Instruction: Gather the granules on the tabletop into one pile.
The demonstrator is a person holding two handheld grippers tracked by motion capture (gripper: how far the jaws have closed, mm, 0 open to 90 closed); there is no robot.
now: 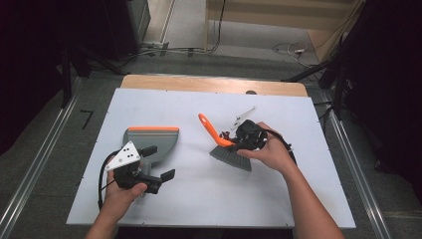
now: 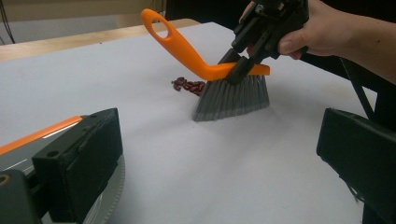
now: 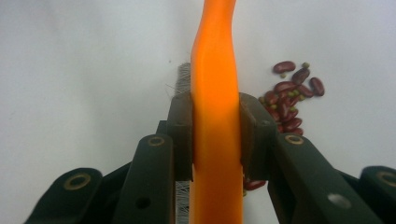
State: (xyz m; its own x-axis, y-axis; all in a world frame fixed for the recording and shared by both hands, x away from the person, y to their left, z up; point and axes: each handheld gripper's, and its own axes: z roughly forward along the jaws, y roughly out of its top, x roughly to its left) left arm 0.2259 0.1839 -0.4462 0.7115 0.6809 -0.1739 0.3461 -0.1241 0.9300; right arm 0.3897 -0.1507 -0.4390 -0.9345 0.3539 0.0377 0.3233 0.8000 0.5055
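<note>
A hand brush with an orange handle (image 1: pixel 209 127) and grey bristles (image 1: pixel 231 158) stands bristles-down on the white table cover, right of centre. My right gripper (image 1: pixel 238 142) is shut on the handle (image 3: pixel 217 70) just above the bristles, one jaw pad on each side. A small heap of red beans (image 3: pixel 289 102) lies beside the brush; it is also visible behind the bristles (image 2: pixel 233 98) as beans (image 2: pixel 189 86). A grey dustpan (image 1: pixel 152 139) with an orange lip lies at the left. My left gripper (image 1: pixel 158 163) hovers open over its near end, with nothing between the jaws.
The white cover (image 1: pixel 209 199) lies over a wooden table whose far edge (image 1: pixel 214 84) shows. Cables trail on the floor beyond. Metal rails (image 1: pixel 45 154) run along both sides of the table.
</note>
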